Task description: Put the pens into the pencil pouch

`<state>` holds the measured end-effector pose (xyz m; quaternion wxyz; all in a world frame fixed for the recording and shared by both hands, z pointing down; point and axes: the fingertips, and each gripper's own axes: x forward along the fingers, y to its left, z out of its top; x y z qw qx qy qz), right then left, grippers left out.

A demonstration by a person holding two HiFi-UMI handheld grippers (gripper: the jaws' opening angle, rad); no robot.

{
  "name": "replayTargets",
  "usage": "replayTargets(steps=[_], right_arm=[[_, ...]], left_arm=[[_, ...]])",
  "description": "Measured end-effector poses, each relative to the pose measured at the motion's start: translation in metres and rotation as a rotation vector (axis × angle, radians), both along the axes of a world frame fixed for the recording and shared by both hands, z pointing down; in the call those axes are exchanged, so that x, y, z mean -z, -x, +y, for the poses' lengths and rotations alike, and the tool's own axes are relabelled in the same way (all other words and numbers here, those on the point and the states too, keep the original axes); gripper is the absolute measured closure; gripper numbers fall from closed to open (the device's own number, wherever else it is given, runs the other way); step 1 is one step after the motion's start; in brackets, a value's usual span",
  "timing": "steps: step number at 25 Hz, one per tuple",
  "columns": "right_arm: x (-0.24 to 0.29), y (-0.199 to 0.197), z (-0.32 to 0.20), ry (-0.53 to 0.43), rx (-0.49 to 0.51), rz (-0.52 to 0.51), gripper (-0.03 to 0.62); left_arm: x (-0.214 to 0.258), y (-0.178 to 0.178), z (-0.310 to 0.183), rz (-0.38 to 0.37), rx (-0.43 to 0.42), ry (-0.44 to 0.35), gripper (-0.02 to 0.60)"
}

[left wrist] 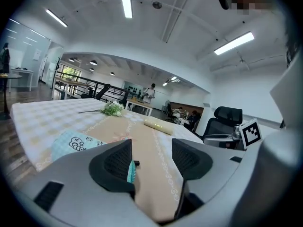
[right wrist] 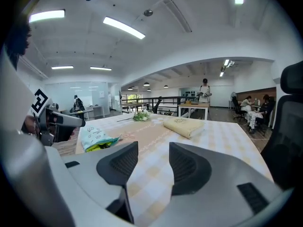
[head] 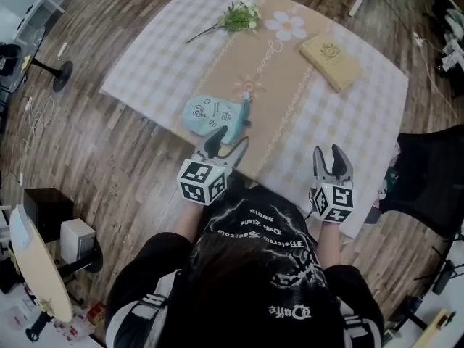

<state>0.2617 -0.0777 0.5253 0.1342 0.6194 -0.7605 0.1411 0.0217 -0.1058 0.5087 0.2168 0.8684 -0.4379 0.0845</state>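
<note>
Teal pen [head: 243, 113] lying flat against the right end of the light-blue pencil pouch [head: 209, 114], long axis running from the near edge of the surface [head: 362, 114] toward the far side, far end leaning a little right. Impossible to tell tip from cap, or whether it is partly inside the pouch. From the right gripper view, something yellow-green [right wrist: 97, 146] showing at the pouch's open end. Pouch flat on the tan middle strip of the cloth, close to the near edge and left of its middle.

Left tool [head: 232, 136] just short of the pen's near end, jaws spread, nothing pinched, the pen visible only past the inner edge of its left jaw. Right tool [head: 328, 151] well to the right over the checked cloth near the near edge, jaws likewise spread and empty.

Further off: tan book [head: 331, 61] toward the right corner, sprig of flowers [head: 239, 17] near the far edge.
</note>
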Motion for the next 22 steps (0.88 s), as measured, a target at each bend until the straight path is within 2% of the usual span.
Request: replayTargets(steps=[2, 6, 9, 12, 15, 22], right_arm=[[0.002, -0.003, 0.001, -0.009, -0.013, 0.011, 0.392], [0.005, -0.003, 0.003, -0.024, -0.025, 0.036, 0.476], [0.006, -0.005, 0.005, -0.029, -0.037, 0.05, 0.551], [0.007, -0.004, 0.003, -0.035, -0.04, 0.044, 0.583], [0.009, -0.002, 0.001, -0.049, -0.039, 0.034, 0.585], [0.011, -0.002, -0.001, -0.058, -0.039, 0.04, 0.586]], left_arm=[[0.003, 0.001, -0.001, 0.003, 0.004, -0.013, 0.302], [0.006, 0.002, 0.002, 0.02, 0.009, -0.023, 0.387], [0.007, 0.006, 0.003, 0.023, 0.035, -0.036, 0.482], [0.011, 0.01, 0.001, 0.047, 0.057, -0.045, 0.546], [0.012, 0.012, -0.001, 0.057, 0.068, -0.042, 0.56], [0.014, 0.008, 0.0, 0.017, 0.05, -0.054, 0.561]])
